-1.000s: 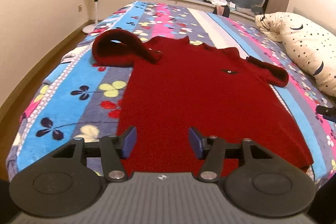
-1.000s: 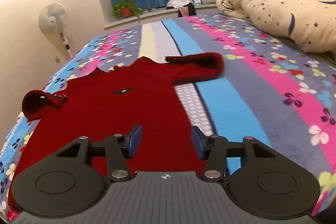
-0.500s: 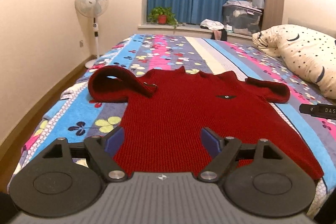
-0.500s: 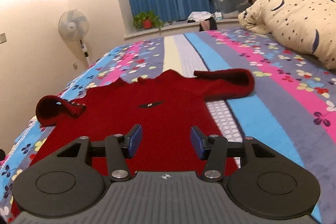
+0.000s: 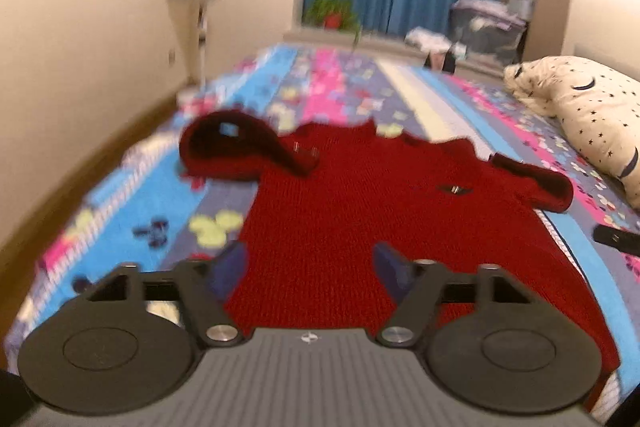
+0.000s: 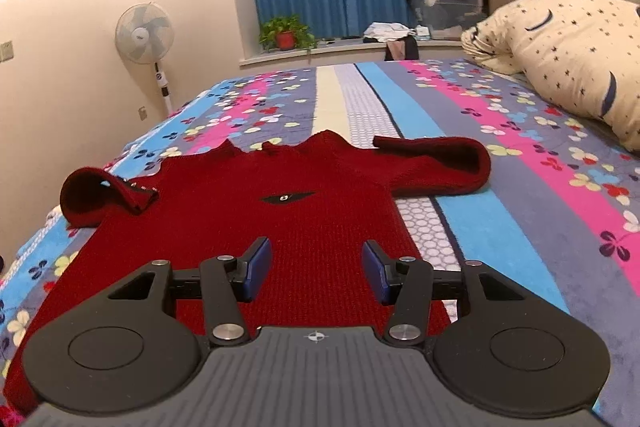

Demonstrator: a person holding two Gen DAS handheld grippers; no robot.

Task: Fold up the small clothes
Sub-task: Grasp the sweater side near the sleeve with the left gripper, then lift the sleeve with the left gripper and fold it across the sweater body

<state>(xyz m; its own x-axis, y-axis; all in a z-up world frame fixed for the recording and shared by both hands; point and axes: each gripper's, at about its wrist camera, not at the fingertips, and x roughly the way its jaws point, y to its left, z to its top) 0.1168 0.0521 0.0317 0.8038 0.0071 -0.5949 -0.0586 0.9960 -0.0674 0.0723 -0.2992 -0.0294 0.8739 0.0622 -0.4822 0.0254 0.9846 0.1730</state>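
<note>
A dark red knitted sweater (image 5: pixel 360 211) (image 6: pixel 256 211) lies flat, front up, on the flowered bedspread (image 6: pixel 500 227), its hem towards me. Its left sleeve (image 5: pixel 236 151) is curled back onto the shoulder. The right sleeve (image 6: pixel 440 163) is folded over beside the chest. My left gripper (image 5: pixel 310 259) hovers over the hem's left part; its jaws are closing with nothing between them, and this view is blurred. My right gripper (image 6: pixel 316 255) stands open over the hem's right part, also with nothing between its pads.
A star-print pillow (image 6: pixel 568 59) lies at the right of the bed. A standing fan (image 6: pixel 144 35) is by the left wall. On the window ledge under blue curtains sit a potted plant (image 6: pixel 286 35) and a storage box (image 6: pixel 448 3).
The left jaws spread wider, then narrowed again, and that view swung sideways and blurred. The right view tipped up from looking down, and the sweater now sits more central in it.
</note>
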